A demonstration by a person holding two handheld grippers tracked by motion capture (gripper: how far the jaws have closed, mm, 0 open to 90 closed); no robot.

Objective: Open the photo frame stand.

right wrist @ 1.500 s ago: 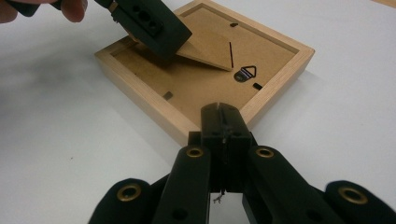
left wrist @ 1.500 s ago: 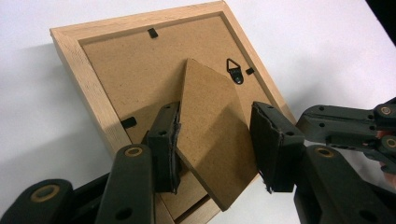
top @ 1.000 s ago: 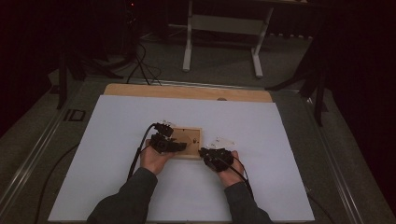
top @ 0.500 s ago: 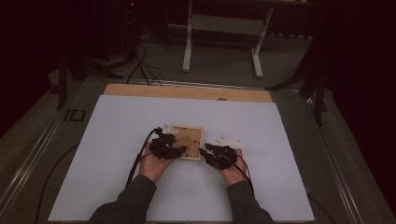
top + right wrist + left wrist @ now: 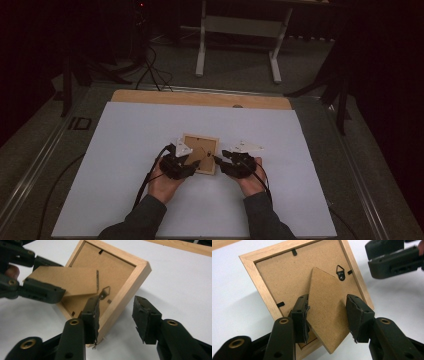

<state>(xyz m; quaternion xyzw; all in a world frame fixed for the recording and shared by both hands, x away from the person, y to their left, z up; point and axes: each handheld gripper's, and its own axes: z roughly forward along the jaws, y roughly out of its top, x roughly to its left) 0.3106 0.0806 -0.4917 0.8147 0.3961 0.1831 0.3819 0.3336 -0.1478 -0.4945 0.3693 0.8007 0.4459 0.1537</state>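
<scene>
**A:** Dark floor and a pale stand's legs are sitting beyond the tabletop (image 5: pixel 125 200), and its white sheet is carrying a small wooden picture frame (image 5: pixel 210 142), lying face down near the middle in front of you.

**B:** And your left tool (image 5: pixel 192 165)?

**A:** You are bringing it in over the frame's near left corner. In the left gripper view its jaws are straddling the cardboard easel stand (image 5: pixel 328 315) on the frame's back. One pad is touching the stand's edge, the other is standing just clear, so the tool is released, not gripping.

**B:** Your right tool (image 5: pixel 220 159)?

**A:** You are holding it at the frame's right side. Its jaws have just been opening. In the right gripper view one jaw is lying against the frame's wooden edge and the other is hanging apart over the white sheet; nothing is clamped. The metal hanger (image 5: pixel 105 292) is showing just above that jaw.

**B:** The stand itself?

**A:** It is lifting off the backing board at an angle.
</scene>
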